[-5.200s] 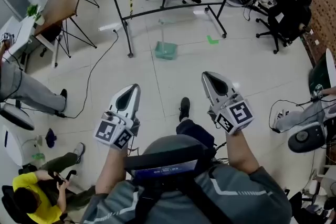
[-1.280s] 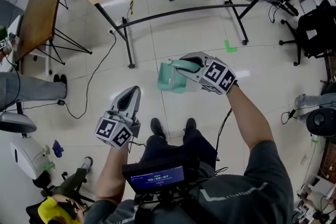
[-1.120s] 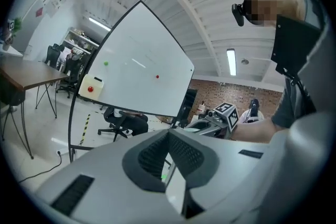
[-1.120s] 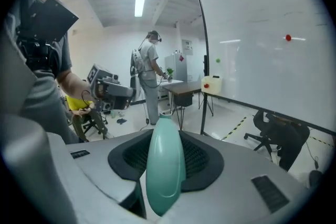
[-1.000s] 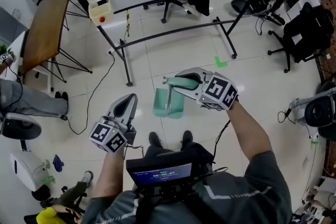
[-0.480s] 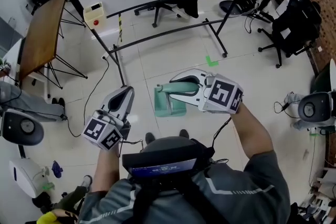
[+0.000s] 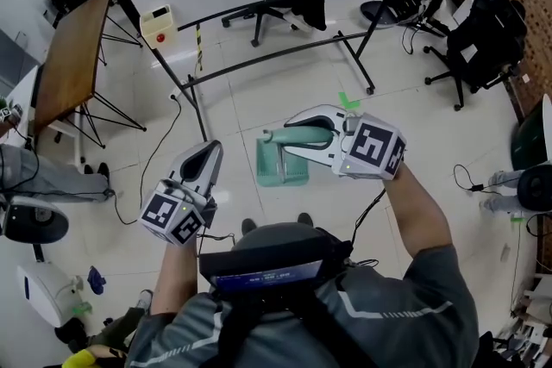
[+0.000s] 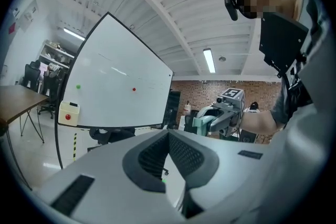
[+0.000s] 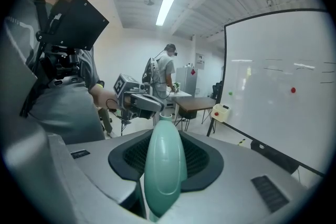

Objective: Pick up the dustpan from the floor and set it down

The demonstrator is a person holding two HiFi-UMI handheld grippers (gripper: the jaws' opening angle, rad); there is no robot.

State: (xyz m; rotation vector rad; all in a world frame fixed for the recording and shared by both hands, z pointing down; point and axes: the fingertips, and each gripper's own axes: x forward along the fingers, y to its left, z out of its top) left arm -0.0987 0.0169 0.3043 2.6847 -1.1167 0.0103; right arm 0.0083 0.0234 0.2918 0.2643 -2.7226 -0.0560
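While the right tool (image 7: 291,135) grips its handle (image 9: 164,165), the dustpan (image 7: 280,164) hangs beneath.

The right tool (image 9: 166,138) clamps the mint-green dustpan handle (image 9: 165,176); the left tool (image 9: 149,105) shows beyond, whiteboard (image 9: 283,92) at right.
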